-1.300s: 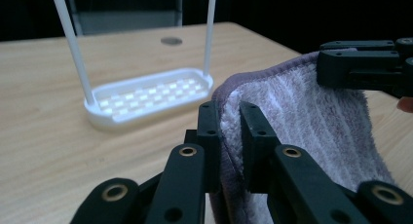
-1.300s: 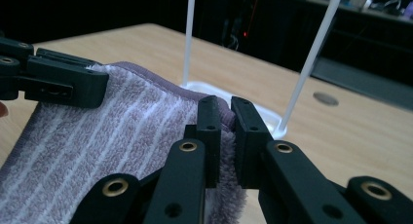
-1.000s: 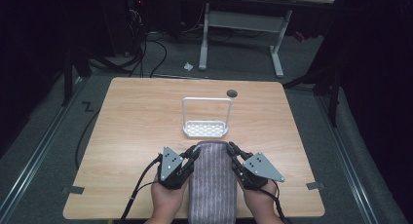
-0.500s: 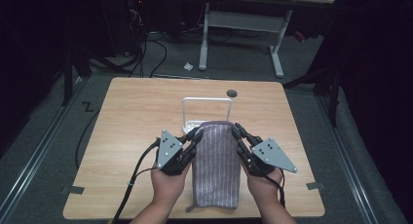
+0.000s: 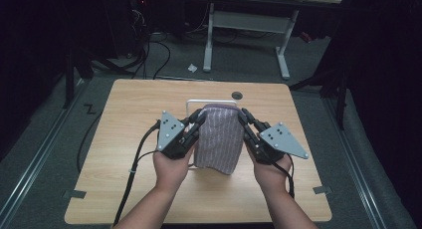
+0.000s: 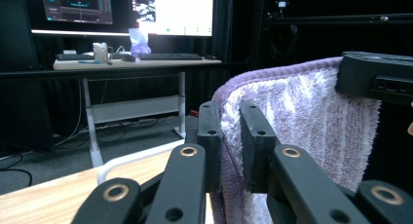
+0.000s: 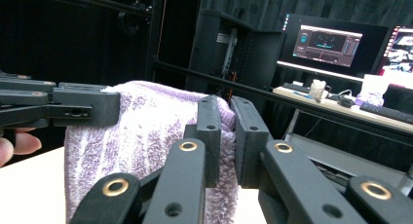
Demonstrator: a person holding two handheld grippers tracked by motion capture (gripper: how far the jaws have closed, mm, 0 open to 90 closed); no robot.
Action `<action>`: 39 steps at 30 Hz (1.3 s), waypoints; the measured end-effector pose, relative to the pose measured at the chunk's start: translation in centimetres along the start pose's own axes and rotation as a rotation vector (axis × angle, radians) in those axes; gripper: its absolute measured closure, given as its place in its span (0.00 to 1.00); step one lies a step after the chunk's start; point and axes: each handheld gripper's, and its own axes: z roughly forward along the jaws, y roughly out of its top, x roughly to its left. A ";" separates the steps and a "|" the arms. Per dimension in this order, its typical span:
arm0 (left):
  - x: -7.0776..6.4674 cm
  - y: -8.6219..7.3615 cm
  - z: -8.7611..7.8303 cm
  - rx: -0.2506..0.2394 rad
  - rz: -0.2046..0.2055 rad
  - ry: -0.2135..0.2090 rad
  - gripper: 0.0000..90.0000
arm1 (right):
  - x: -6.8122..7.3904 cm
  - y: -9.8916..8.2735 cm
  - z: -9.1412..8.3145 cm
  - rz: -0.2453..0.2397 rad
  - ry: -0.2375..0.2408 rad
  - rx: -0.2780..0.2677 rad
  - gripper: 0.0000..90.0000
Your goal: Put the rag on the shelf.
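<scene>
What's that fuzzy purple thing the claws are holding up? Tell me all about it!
It's a towel, pale purple with thin lighter stripes and a fluffy, looped terry look. It hangs folded from its top edge, raised above the wooden table, its lower end dangling free. The left claw pinches one top corner and the right claw pinches the other. Behind it stands a white wire rack.

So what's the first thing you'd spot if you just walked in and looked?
The fluffy purple striped towel, hanging in the air over the middle of the wooden table. The left claw pinches one top corner and the right claw pinches the other, a hand behind each. Just behind the towel, a white wire rack stands on the table.
</scene>
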 end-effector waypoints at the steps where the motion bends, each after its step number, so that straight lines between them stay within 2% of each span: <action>1: 0.2 0.1 0.3 -0.002 0.001 0.005 0.90 | -0.1 0.1 0.1 0.002 0.001 -0.003 0.93; 7: 1.2 0.9 1.6 0.005 0.005 0.021 0.90 | -0.7 0.8 1.5 0.007 0.000 0.001 0.93; 9: 1.5 1.2 2.0 0.000 -0.006 0.021 0.90 | -1.0 1.0 2.1 0.009 -0.003 0.004 0.93; 12: 1.9 1.6 2.7 0.003 0.003 0.030 0.90 | -1.5 1.2 2.9 0.018 -0.004 0.007 0.93; 14: 2.2 1.8 3.1 0.004 -0.011 0.027 0.90 | -1.8 1.4 3.6 0.019 -0.010 0.011 0.93; 18: 2.8 2.2 4.1 -0.001 0.038 0.051 0.90 | -2.5 1.6 4.8 0.016 -0.024 0.019 0.93; 20: 3.3 2.3 4.7 0.003 0.035 0.051 0.90 | -2.8 1.7 5.6 0.022 -0.028 0.024 0.93; 24: 4.3 2.8 5.6 0.009 0.059 0.072 0.90 | -3.4 1.8 7.3 0.038 -0.029 0.033 0.93; 30: 5.7 3.1 6.6 0.012 0.068 0.091 0.90 | -3.7 2.1 9.7 0.046 -0.028 0.045 0.93; 36: 6.7 2.9 7.7 0.029 0.052 0.092 0.90 | -4.4 2.2 11.6 0.032 -0.037 0.063 0.93; 39: 7.1 2.9 8.3 0.040 0.067 0.092 0.90 | -4.8 2.0 12.4 0.037 -0.036 0.071 0.93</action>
